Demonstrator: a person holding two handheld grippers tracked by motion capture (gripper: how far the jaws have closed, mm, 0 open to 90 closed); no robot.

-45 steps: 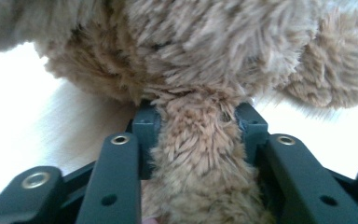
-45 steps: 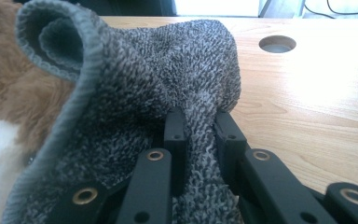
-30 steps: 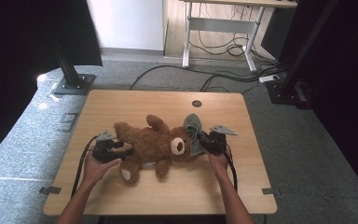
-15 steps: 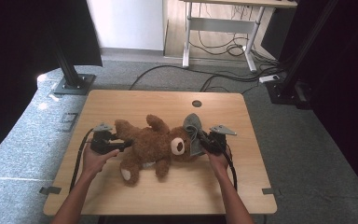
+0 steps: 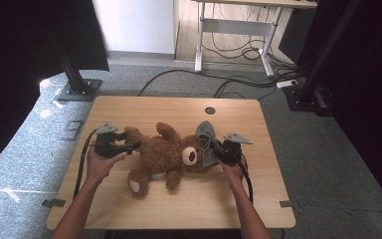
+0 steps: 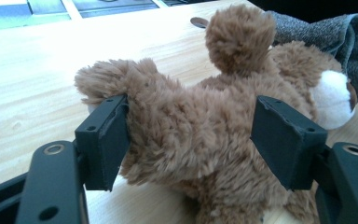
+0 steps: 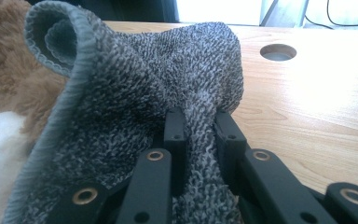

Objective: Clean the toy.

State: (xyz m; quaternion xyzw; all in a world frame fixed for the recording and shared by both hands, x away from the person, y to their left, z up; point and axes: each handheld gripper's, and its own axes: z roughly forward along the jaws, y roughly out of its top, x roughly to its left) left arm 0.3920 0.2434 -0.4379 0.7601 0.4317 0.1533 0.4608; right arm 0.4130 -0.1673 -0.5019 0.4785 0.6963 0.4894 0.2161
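A brown teddy bear [image 5: 164, 154] lies on its back on the wooden table [image 5: 179, 107], head to the right. My left gripper [image 5: 135, 146] is at the bear's far leg. Its jaws have just been opening and stand wide on either side of the bear [image 6: 196, 130], the pads [image 6: 102, 140] only brushing the fur. A grey knitted cloth [image 5: 206, 142] stands up beside the bear's head. My right gripper [image 5: 214, 148] is shut on it. In the right gripper view the jaws [image 7: 198, 121] pinch a fold of the cloth [image 7: 158, 70], and the bear's fur [image 7: 9, 93] shows at the left.
A round cable hole [image 5: 210, 110] sits near the table's far edge. Black stand bases [image 5: 77, 89] and cables [image 5: 238, 82] lie on the floor beyond the table. Bare wood stretches in front of the bear and along the far side.
My left gripper has moved from the bear's near leg up and away to its far leg, jaws wider. The bear, the cloth and the right gripper have kept still.
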